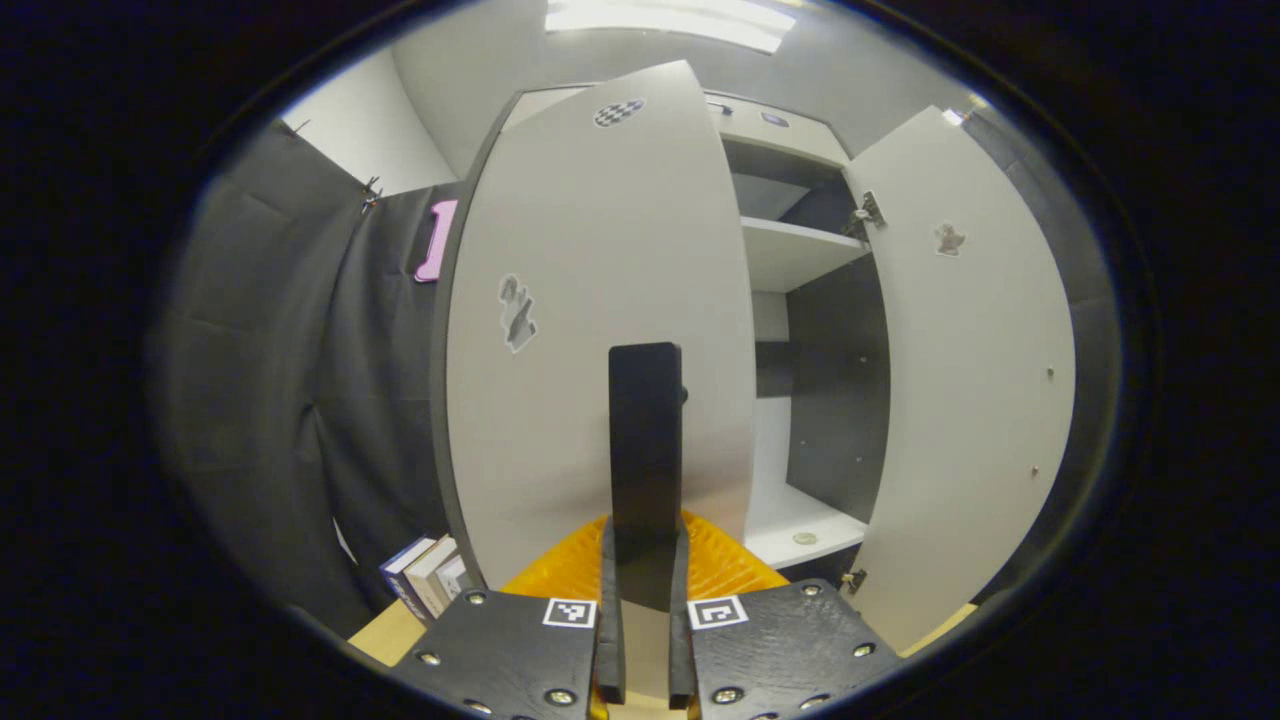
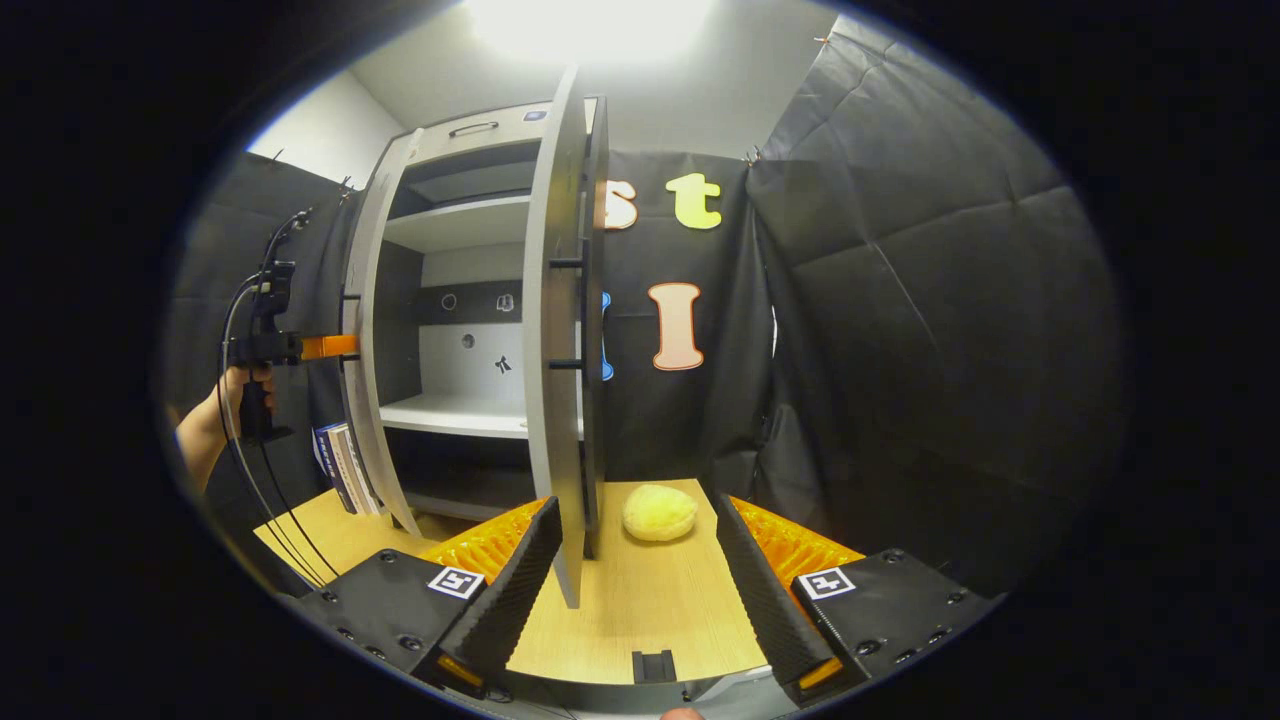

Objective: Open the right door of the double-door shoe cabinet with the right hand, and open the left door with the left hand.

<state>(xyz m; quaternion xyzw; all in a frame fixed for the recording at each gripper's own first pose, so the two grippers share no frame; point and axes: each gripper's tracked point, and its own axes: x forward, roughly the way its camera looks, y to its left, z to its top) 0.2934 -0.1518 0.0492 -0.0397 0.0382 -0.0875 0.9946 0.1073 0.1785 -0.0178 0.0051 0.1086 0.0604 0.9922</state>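
Shoe cabinet [image 2: 470, 300] doors ajar, white shelves bare

Left tongs [image 1: 645, 600] nearly closed, fingers upright and close together. Right tongs [image 2: 635, 570] spread wide, fingers splayed and gripping nothing. Hand [image 2: 232, 400] wrapped round left tongs' grip, forearm level.

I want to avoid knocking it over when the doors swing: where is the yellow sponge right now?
In the right gripper view, the yellow sponge lies on the wooden table, just right of the open right door, ahead between the right gripper fingers.
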